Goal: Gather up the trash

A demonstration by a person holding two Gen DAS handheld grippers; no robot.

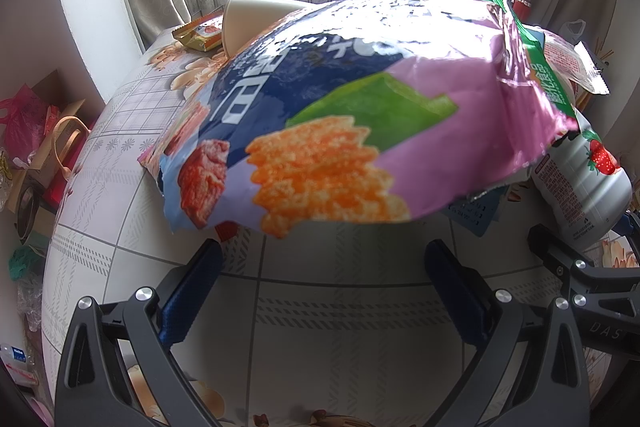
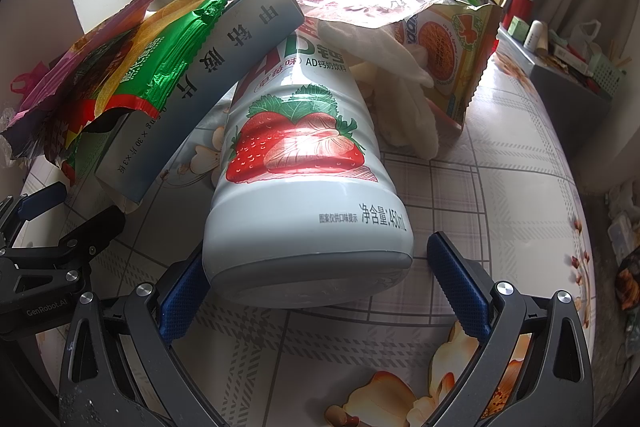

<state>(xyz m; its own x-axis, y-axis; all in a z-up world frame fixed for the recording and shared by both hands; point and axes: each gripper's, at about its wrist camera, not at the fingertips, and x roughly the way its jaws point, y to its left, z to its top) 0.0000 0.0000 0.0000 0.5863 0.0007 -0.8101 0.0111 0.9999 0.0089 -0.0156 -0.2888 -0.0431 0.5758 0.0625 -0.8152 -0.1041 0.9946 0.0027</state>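
One white plastic bottle printed with red strawberries (image 2: 304, 183) lies on its side on the table covered in a pale checked, flower-printed cloth (image 2: 500, 187), its base toward the right gripper (image 2: 320, 279). That gripper's two blue-padded fingers are spread, one on each side of the base: the left pad looks to touch the bottle, the right pad stands just clear. The label reads "AD钙奶饮料" and "净含量:450mL". One grey-blue cardboard box (image 2: 200, 79), printed "甲钴胺片" and "30片×3板", leans across the bottle's upper part. One crumpled green foil wrapper (image 2: 160, 67) lies over that box on its left. Beyond the bottle lie one yellow-orange snack packet with a round biscuit picture (image 2: 452, 55), one clear crinkled wrapper with red print (image 2: 380, 3) on top of it, and one pale cloth glove (image 2: 400, 83) beside the bottle's neck.

In the left wrist view one large puffy crisp bag, pink, purple and dark blue with orange ridged crisps pictured (image 1: 340, 115), fills the middle of the cloth. The left gripper (image 1: 324, 287) has its fingers wide apart, just short of the bag's near edge and holding nothing. Behind the bag stand one cream paper cup (image 1: 244, 19) and one small gold-and-red packet (image 1: 200, 33) near the far left edge of the table. The writing on the bag is too blurred to read. The left gripper's linkage bears "GenRobot.AI".
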